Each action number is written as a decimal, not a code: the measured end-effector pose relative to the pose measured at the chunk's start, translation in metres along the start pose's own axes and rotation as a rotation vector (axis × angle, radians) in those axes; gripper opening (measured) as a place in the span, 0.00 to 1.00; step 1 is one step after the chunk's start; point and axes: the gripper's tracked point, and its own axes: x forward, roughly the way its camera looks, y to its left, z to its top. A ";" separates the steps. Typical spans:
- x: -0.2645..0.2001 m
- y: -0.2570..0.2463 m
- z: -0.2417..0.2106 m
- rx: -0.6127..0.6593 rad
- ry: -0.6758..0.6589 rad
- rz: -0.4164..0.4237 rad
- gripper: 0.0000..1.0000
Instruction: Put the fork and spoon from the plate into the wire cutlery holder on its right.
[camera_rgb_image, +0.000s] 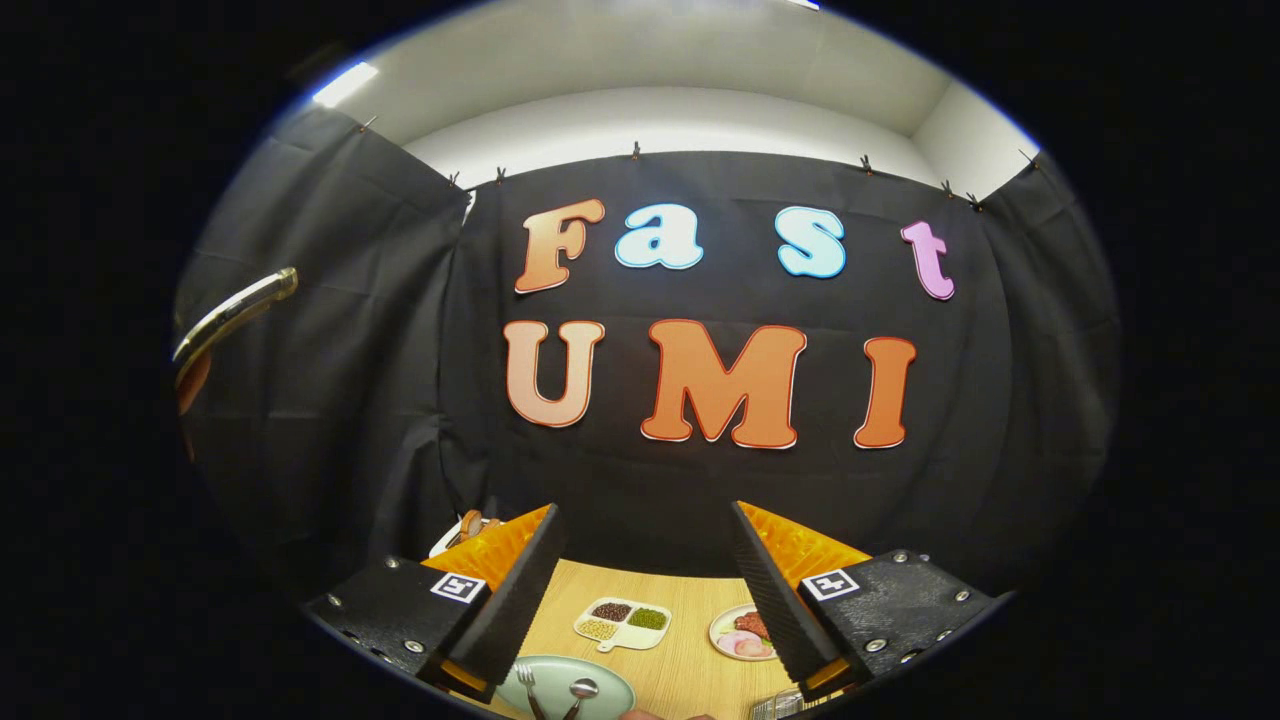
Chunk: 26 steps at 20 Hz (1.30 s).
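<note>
Basically, the tool (645, 600) is held wide open, nothing gripped. Silver metal fork (527, 688) and spoon (582, 690) lie on the pale green round plate (610, 690) below; the fork's handle should be straddled first.

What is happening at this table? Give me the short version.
A person is holding a handheld gripper above a wooden table, its fingers spread open with nothing between them. Between and below the fingers, a fork and a spoon lie on a pale green plate. A bit of the wire cutlery holder shows to the plate's right. Farther back sit a divided dish of beans and a plate of meat. No cutlery has been picked up yet.
</note>
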 end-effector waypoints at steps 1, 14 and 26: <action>0.003 0.002 -0.007 -0.003 0.022 0.002 0.99; 0.013 0.059 -0.202 0.052 0.673 0.149 0.99; -0.023 0.084 -0.355 0.056 1.262 0.199 0.84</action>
